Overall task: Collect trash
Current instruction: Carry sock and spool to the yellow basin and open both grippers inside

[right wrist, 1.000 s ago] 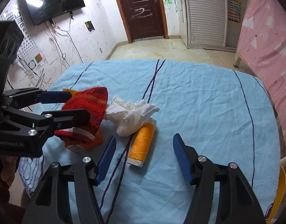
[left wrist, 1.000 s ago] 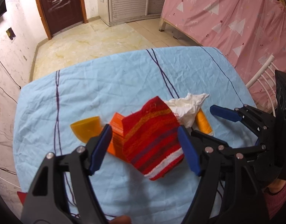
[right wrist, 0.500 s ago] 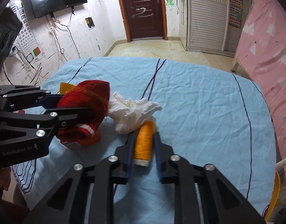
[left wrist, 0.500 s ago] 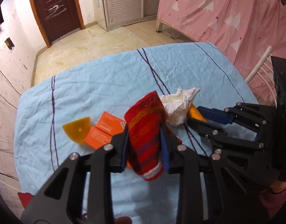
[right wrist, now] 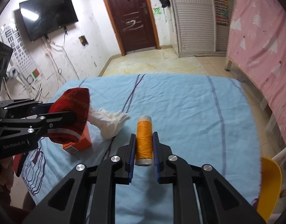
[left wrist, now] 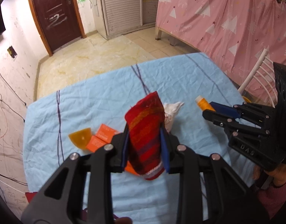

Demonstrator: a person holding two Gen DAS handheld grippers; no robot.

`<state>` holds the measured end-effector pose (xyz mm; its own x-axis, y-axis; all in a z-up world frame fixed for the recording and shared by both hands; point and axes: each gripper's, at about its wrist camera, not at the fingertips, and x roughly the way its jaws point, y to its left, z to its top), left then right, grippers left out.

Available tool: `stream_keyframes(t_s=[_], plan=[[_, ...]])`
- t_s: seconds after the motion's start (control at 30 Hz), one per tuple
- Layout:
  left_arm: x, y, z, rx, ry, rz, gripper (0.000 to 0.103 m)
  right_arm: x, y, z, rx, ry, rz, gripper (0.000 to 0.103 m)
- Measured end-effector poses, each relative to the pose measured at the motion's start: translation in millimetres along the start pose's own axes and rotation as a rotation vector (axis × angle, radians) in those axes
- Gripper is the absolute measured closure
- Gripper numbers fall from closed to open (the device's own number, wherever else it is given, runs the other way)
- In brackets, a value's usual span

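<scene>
My left gripper point(left wrist: 144, 145) is shut on a red striped knitted cloth point(left wrist: 145, 130), lifted off the blue tablecloth point(left wrist: 90, 104). The same cloth point(right wrist: 72, 108) shows at the left of the right wrist view, pinched by the left gripper point(right wrist: 55, 112). My right gripper point(right wrist: 143, 147) is shut on an orange thread spool point(right wrist: 144, 136), held above the table; the spool's tip point(left wrist: 202, 102) shows at the right gripper point(left wrist: 210, 109) in the left wrist view. A crumpled white tissue point(right wrist: 111, 121) lies between the two grippers.
Orange boxes point(left wrist: 101, 136) and an amber wedge point(left wrist: 80, 137) lie on the table left of the cloth. An orange box point(right wrist: 77, 141) sits under the cloth. A white chair point(left wrist: 258, 71) and yellow seat point(right wrist: 269, 183) stand at the table's right. A pink curtain point(left wrist: 226, 18) hangs behind.
Both grippers went from open to shut, the left on the red cloth and the right on the orange spool, and both then lifted their loads off the table.
</scene>
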<state>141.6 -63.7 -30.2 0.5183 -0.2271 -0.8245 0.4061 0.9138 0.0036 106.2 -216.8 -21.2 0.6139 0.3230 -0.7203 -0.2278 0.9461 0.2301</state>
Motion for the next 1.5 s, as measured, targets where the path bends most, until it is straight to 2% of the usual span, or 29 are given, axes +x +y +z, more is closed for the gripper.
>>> stream_keyframes(t_s=[0.37,0.6,0.83,1.17,1.5], plan=[[-11,-49,22,0.053,-0.036,-0.057,0.076,-52,-62,-15,0.099,-0.09,-0.038,0.093],[-5,-101,30,0.119,-0.034,-0.114,0.076,-91,-106,-27,0.183,-0.155,-0.079,0.093],[0,-158,38,0.184,-0.029,-0.161,0.076,-119,-152,-49,0.255,-0.182,-0.121,0.093],[15,-229,42,0.269,0.0,-0.194,0.076,-141,-204,-83,0.363,-0.213,-0.163,0.092],[34,-284,51,0.298,0.026,-0.217,0.076,-145,-241,-107,0.448,-0.212,-0.197,0.092]])
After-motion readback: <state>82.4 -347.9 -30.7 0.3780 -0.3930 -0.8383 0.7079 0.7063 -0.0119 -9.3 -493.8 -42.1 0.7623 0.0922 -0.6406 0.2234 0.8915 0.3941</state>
